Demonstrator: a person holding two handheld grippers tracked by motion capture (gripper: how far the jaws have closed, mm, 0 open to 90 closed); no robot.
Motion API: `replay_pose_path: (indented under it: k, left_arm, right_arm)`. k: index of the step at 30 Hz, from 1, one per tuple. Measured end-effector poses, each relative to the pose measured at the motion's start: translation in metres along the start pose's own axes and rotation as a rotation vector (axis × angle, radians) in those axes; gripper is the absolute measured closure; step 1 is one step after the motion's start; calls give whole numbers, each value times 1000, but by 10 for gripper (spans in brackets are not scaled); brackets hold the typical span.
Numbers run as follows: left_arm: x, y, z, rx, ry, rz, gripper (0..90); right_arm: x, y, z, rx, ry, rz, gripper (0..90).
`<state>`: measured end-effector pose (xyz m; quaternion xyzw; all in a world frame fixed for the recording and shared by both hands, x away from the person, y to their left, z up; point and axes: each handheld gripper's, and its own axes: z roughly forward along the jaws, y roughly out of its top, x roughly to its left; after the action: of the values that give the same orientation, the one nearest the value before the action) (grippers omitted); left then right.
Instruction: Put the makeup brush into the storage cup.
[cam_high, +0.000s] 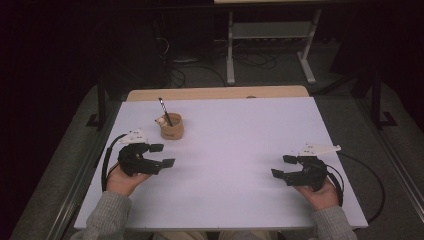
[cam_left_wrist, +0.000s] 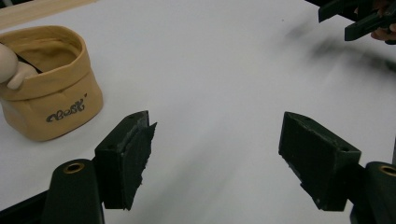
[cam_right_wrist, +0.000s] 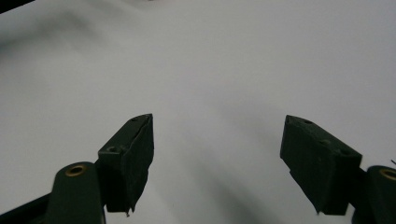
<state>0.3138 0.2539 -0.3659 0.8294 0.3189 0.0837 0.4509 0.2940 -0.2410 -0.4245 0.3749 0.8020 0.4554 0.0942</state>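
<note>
1. The tan fabric pot (cam_high: 172, 129) stood on the white bench (cam_high: 225, 150), just beyond the left claw (cam_high: 162, 155) (a dark stick (cam_high: 164, 111) leaned out of it).
2. The left claw was released, gripping nothing.
3. The right claw (cam_high: 281, 166), likewise released, sat well apart from the pot.

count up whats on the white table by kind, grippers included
grippers: 2, left gripper and right gripper, both open
tan fabric pouch: 1
dark pen-like stick standing in the pouch: 1
small pale figure at the pouch rim: 1
total: 5
</note>
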Motion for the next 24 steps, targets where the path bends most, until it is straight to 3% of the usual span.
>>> replay_pose_path:
  k: [24]
  left_arm:
    - [-11,-30,1,-20,20,-17,229]
  right_arm:
    - [0,-2,2,10,6,9,248]
